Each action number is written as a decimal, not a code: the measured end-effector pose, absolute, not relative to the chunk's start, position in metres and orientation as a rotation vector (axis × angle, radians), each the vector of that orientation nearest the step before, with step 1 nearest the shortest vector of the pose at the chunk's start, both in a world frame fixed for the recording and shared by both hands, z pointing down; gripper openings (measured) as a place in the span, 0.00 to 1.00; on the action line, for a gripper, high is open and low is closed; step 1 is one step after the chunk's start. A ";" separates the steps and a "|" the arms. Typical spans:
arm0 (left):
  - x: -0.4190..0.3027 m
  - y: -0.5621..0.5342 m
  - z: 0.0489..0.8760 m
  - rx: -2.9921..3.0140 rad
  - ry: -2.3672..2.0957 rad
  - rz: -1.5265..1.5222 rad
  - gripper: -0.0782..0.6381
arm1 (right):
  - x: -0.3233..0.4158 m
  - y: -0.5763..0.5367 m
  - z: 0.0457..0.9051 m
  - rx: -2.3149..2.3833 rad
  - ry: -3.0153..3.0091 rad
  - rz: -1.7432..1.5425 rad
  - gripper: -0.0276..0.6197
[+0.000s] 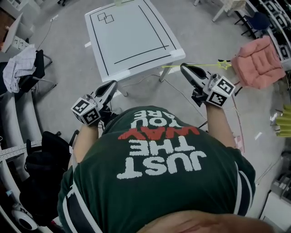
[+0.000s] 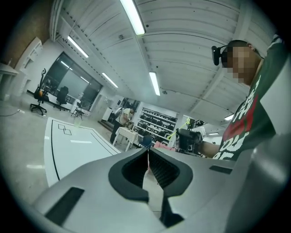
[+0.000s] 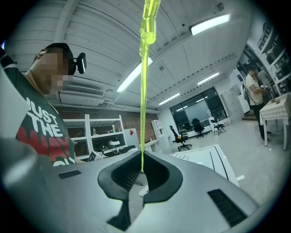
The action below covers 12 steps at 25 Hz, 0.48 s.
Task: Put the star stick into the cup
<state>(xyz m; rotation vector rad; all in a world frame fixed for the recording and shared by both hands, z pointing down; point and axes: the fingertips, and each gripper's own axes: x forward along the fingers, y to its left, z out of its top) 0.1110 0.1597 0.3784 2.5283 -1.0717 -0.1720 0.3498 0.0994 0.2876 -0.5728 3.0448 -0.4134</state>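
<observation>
The star stick point(image 1: 223, 64) is a thin yellow-green rod with a star at one end. My right gripper point(image 1: 184, 67) is shut on the rod and holds it level in the air off the table's right corner, star pointing right. In the right gripper view the stick point(image 3: 144, 91) rises straight up from the closed jaws point(image 3: 142, 169). My left gripper point(image 1: 110, 86) hangs in front of the table's near edge; its jaws point(image 2: 148, 152) are shut with nothing between them. A small pale green cup-like thing point(image 1: 119, 2) stands at the table's far edge.
The white table point(image 1: 132, 36) carries black tape lines. A pink padded chair point(image 1: 259, 61) stands to the right. At the left are a chair draped with cloth point(image 1: 20, 68) and a black bag point(image 1: 45, 154). A cable runs over the floor beside the table leg.
</observation>
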 end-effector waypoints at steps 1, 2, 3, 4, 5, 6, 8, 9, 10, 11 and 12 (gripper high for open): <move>0.113 0.153 0.380 2.521 -1.070 -0.170 0.13 | 0.350 0.092 0.287 -0.567 3.050 -0.414 0.11; 0.116 0.146 0.381 2.519 -1.064 -0.168 0.13 | 0.350 0.085 0.286 -0.562 3.055 -0.412 0.11; 0.119 0.140 0.382 2.521 -1.055 -0.164 0.13 | 0.349 0.077 0.286 -0.557 3.059 -0.408 0.11; 0.121 0.133 0.383 2.524 -1.044 -0.159 0.13 | 0.348 0.070 0.285 -0.553 3.061 -0.404 0.11; 0.123 0.126 0.385 2.527 -1.034 -0.152 0.13 | 0.346 0.062 0.285 -0.550 3.062 -0.402 0.11; 0.124 0.118 0.387 2.528 -1.026 -0.148 0.13 | 0.344 0.053 0.285 -0.548 3.062 -0.401 0.11; 0.122 0.099 0.389 2.529 -1.014 -0.152 0.13 | 0.338 0.035 0.286 -0.545 3.068 -0.399 0.11; 0.121 0.088 0.390 2.529 -1.008 -0.159 0.13 | 0.334 0.025 0.287 -0.545 3.073 -0.395 0.11; 0.119 0.076 0.390 2.531 -1.002 -0.167 0.13 | 0.330 0.015 0.287 -0.544 3.079 -0.391 0.11; 0.116 0.064 0.391 2.534 -0.996 -0.173 0.13 | 0.325 0.004 0.288 -0.543 3.084 -0.387 0.11; 0.112 0.051 0.392 2.538 -0.992 -0.181 0.13 | 0.320 -0.008 0.288 -0.543 3.088 -0.385 0.11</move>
